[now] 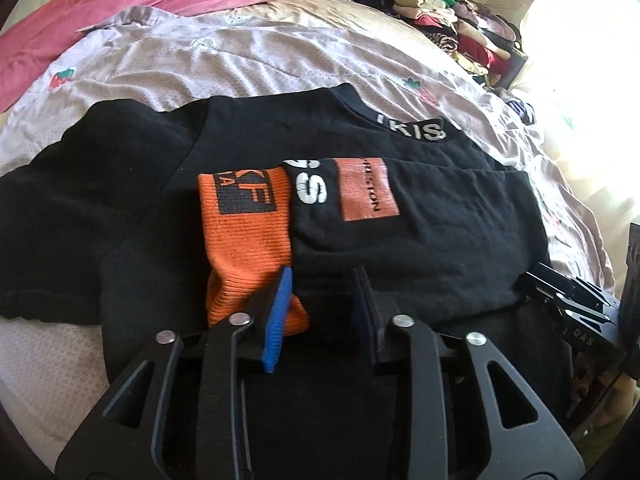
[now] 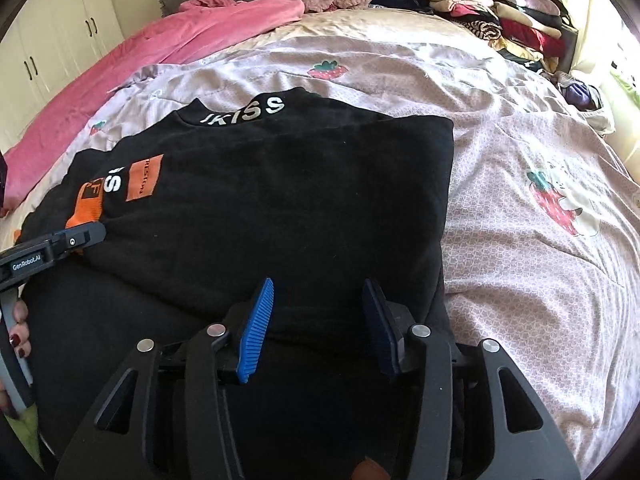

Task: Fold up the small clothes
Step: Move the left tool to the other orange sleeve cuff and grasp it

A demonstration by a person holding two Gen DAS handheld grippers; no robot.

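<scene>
Black sweatshirt (image 1: 248,152) lies on the bed cover (image 1: 248,60), one sleeve already folded over its middle. Your left gripper (image 1: 320,312) stands partly open near the orange cuff (image 1: 244,232), its jaws pressing on nothing. Your right gripper (image 2: 318,320), further right, is open wider above the bottom hem and holds nothing. I think you should lower both together, take the hem at equal points, and keep the edge straight when you lift. You can read "IKISS" on the collar, "RESTON" on the orange patch (image 1: 368,190), and "GenRobot.AI" on the left gripper.

Two wrist fisheyes close above the black sweatshirt (image 1: 400,236) (image 2: 280,200), angled down, both facing the bedhead.
</scene>
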